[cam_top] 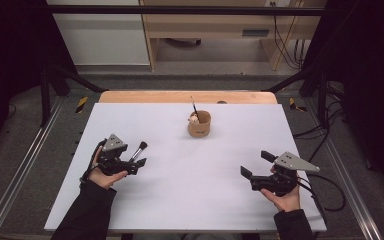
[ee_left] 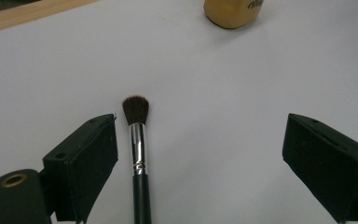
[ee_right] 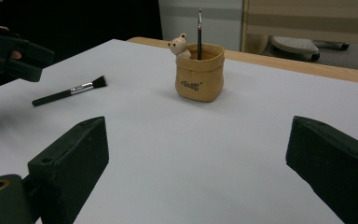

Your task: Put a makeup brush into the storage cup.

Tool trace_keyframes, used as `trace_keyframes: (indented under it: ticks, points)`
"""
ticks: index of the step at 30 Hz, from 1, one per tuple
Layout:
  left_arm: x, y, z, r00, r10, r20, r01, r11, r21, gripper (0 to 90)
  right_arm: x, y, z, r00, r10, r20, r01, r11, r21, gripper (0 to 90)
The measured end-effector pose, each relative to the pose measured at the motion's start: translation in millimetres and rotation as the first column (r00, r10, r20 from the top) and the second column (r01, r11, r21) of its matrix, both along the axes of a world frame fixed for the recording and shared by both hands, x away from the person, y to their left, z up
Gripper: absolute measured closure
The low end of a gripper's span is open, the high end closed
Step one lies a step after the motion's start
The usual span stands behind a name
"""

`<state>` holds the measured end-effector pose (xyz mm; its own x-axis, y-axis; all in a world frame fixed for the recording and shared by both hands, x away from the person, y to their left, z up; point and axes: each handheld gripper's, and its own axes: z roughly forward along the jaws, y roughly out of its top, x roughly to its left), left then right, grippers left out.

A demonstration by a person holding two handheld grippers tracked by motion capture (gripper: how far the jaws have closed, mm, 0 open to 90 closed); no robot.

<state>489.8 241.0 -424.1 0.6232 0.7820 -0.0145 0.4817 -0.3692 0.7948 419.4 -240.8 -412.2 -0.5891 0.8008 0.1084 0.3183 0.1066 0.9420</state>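
A black-handled makeup brush with a silver ferrule and dark bristles lies flat on the white tabletop. My left gripper is open around it, and the brush sits close to the left jaw without visibly touching it. From above, the left gripper is at the table's left, with the brush pointing away from it. My right gripper is open and empty at the right. A tan cup stands at the middle back and holds a thin brush and a small bear figure.
The cup stands ahead of my right gripper, with bare white surface between them. A wooden strip runs along the table's far edge. Black frame posts and cables stand at both sides, and a cable trails off the right gripper.
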Motion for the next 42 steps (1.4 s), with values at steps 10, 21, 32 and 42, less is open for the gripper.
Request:
trace_keyframes:
  ticks: [10, 21, 32, 42]
  points:
    - [11.2, 1.8, 6.4, 0.9992, 0.018, -0.035, -0.017, 0.9988, 0.046, 10.2, 0.2, 0.3, -0.4, 1.0000, 0.003, -0.003, -0.003, 1.0000, -0.002, 6.5]
    - [21.3, -0.1, 12.5, 0.9975, 0.020, -0.067, -0.013, 0.9947, 0.102, 10.2, 0.5, 0.3, -0.4, 1.0000, 0.005, -0.005, -0.005, 1.0000, -0.002, 6.7]
    - [31.0, -2.8, 10.7, 0.9935, 0.024, -0.111, -0.006, 0.9875, 0.158, 10.9, 0.5, 0.5, -0.3, 0.9999, 0.010, -0.007, -0.010, 1.0000, 0.001, 7.0]
    - [38.0, -3.0, 1.0, 0.9861, 0.036, -0.162, -0.002, 0.9791, 0.203, 12.0, 1.0, 0.8, -0.5, 0.9999, 0.009, -0.007, -0.009, 1.0000, 0.001, 7.1]
